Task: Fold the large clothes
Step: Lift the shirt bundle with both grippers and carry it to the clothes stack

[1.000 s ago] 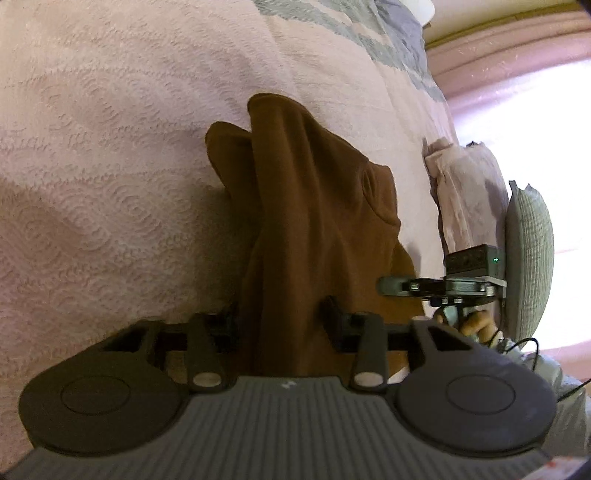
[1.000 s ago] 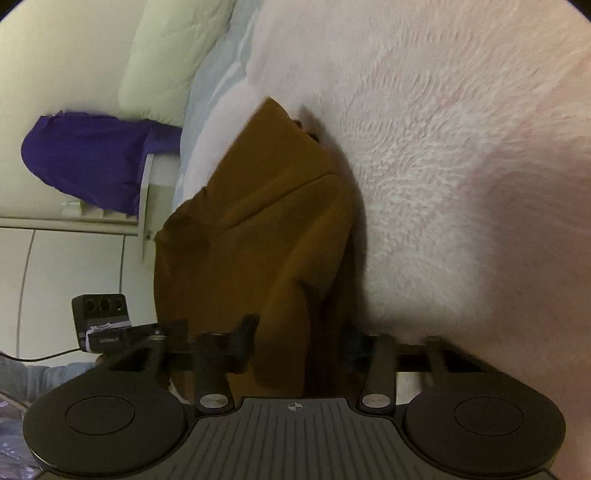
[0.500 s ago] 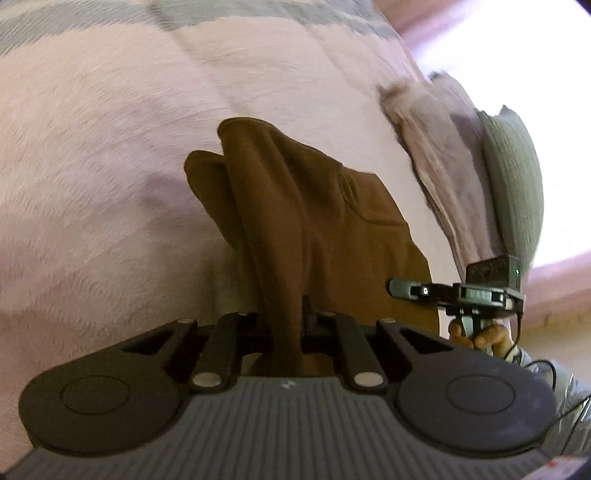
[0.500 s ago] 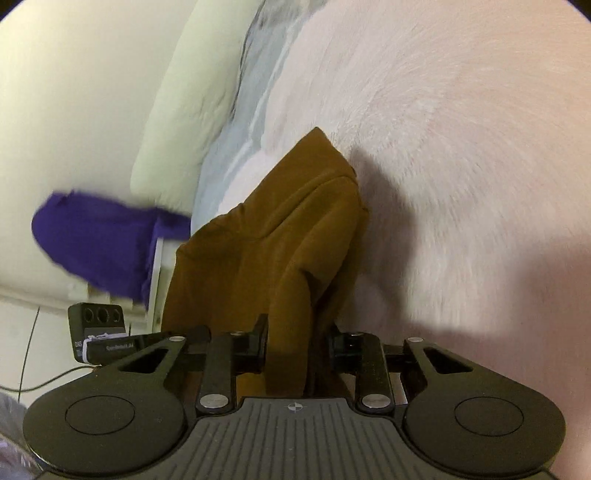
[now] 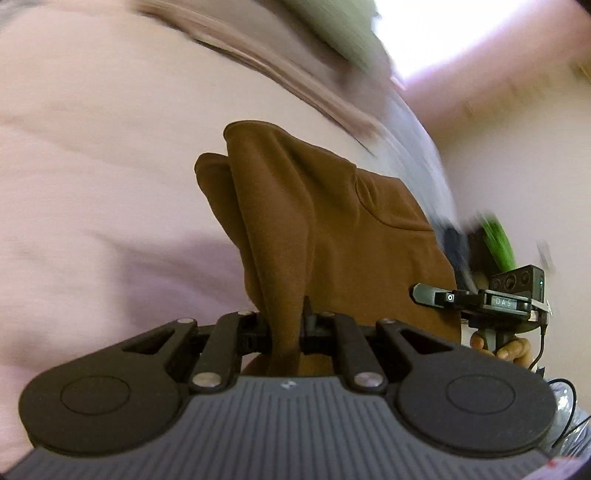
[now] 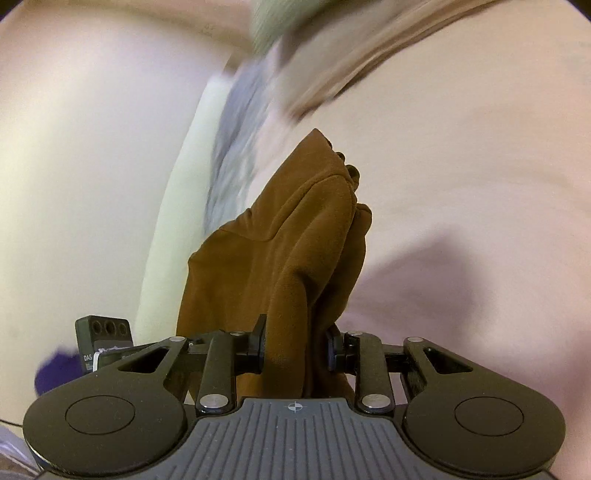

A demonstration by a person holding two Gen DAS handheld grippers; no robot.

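Observation:
A brown garment (image 5: 325, 229) hangs stretched between both grippers above the pink bedspread (image 5: 92, 166). My left gripper (image 5: 287, 325) is shut on a bunched fold of its edge. In the right wrist view the same brown garment (image 6: 295, 258) rises from my right gripper (image 6: 295, 347), which is shut on a thick fold of it. The right gripper (image 5: 487, 301), held by a hand (image 5: 506, 345), shows at the right of the left wrist view. The left gripper's camera block (image 6: 103, 339) shows at the lower left of the right wrist view.
The pink bedspread (image 6: 461, 184) fills most of both views, blurred by motion. A pale green pillow (image 5: 343, 33) and a bright window (image 5: 461, 29) lie beyond. A pale wall (image 6: 74, 166) and a purple cloth (image 6: 55, 373) are at the left of the right wrist view.
Both grippers closed on the brown garment's edge and lifted it. Both views have swung upward and sideways, blurring the background.

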